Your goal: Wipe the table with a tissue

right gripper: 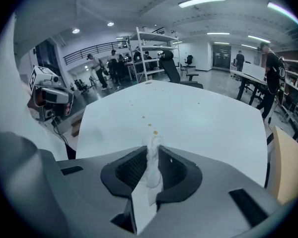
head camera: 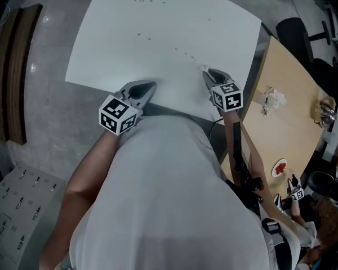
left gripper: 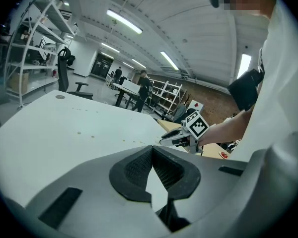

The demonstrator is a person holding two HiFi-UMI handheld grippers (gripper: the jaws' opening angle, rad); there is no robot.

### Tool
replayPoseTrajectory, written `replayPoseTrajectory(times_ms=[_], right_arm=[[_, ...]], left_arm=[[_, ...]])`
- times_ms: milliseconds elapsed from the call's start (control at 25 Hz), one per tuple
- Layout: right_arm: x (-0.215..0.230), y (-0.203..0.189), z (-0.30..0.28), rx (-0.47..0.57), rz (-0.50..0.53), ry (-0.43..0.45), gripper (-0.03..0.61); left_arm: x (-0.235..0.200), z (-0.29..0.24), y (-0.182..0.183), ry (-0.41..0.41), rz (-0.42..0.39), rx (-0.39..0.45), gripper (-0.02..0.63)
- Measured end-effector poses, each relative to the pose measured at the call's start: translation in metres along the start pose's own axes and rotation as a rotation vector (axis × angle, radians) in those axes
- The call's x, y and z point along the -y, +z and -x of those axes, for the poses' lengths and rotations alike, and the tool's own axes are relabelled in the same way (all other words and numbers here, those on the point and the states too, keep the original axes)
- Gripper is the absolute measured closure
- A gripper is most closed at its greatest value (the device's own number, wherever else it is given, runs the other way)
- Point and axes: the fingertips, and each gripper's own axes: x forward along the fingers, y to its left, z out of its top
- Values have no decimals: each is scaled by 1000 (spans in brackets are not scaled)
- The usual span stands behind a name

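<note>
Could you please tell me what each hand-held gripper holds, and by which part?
The right hand-held gripper pinches a bunched tissue along its middle; the left hand-held gripper holds nothing.

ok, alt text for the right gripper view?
The right gripper holds a white tissue pinched in its jaws. Ahead lies a white table with a few small brown spots; shelving and people stand in the hall behind.

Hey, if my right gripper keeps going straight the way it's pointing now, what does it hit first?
Most likely the white table: the right gripper tilts down at it, so the tissue in its jaws should land just short of the nearest brown spot. Depth is uncertain.
</note>
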Motion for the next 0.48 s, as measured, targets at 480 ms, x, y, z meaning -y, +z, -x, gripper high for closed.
replayPoseTrajectory(times_ms=[480], right_arm=[[32, 10, -48, -121, 30, -83, 503]], left_arm=[[-34, 36, -11, 107, 89, 55, 607]])
